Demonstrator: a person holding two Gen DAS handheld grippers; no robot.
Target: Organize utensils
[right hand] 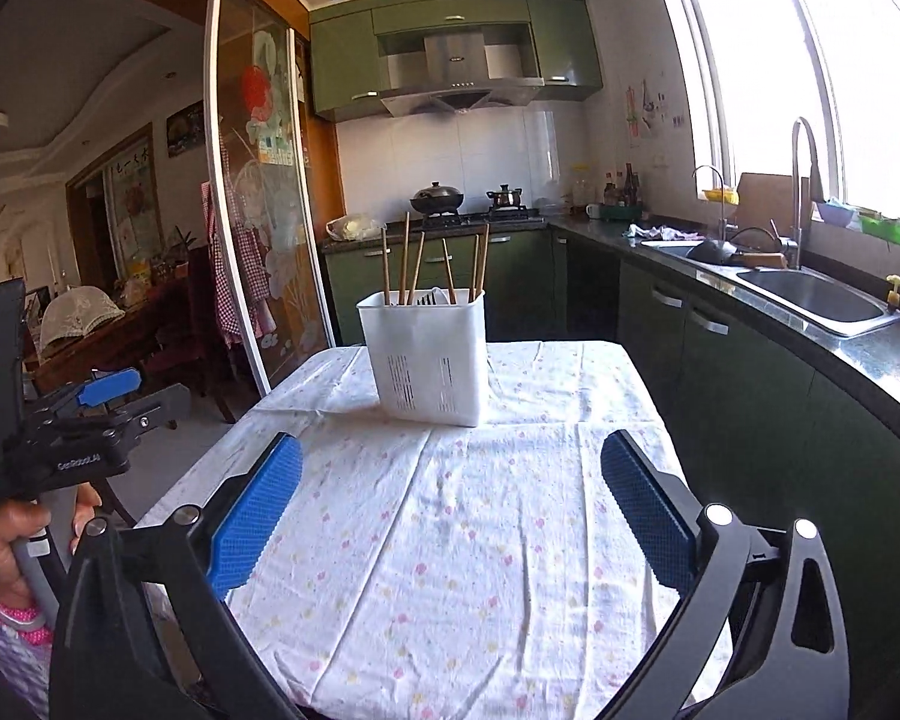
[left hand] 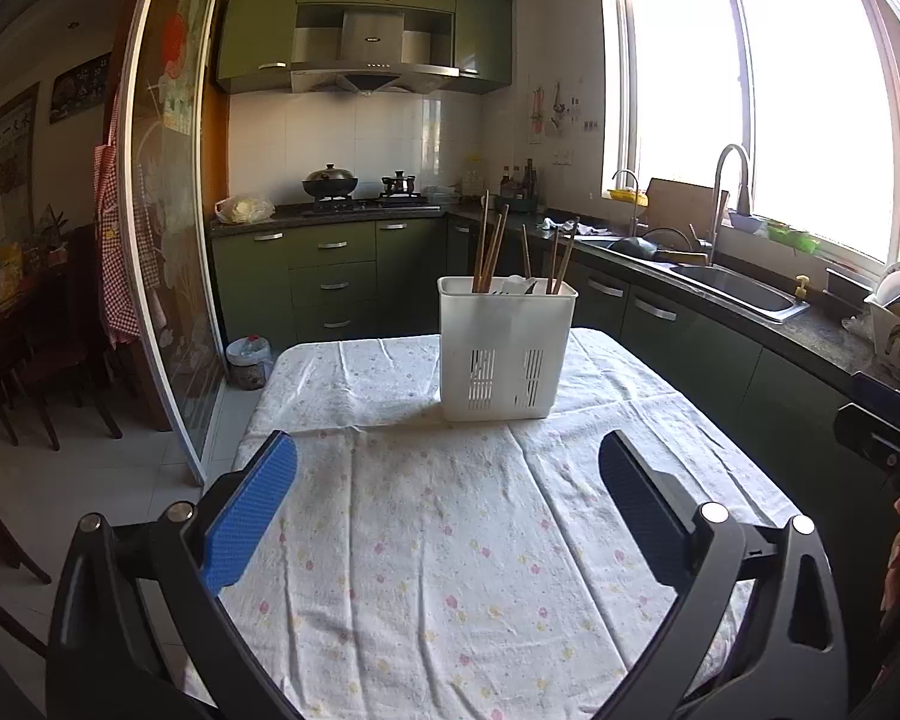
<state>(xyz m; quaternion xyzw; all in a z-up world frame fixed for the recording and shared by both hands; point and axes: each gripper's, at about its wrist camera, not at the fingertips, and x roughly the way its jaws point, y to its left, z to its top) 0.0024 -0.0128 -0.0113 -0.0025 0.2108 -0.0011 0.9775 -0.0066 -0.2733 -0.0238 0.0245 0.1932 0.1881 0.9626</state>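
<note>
White slotted plastic utensil caddy (left hand: 506,354) stands at far end of cloth-covered table (left hand: 438,540), wooden chopsticks (left hand: 491,249) upright inside. Chopsticks likely light, stiff, slippery; pinch mid-shaft. Left hand-held gripper (left hand: 447,510) and right hand-held gripper (right hand: 450,510) both spread wide, empty.

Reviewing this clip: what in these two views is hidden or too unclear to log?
- Lower parts of the chopsticks: both views, hidden by the white caddy wall.
- Dark and white utensils inside: only tips show; kind unclear.
- Near table edge: cut off by each open hand-held gripper, left and right.
- Window: overexposed.
</note>
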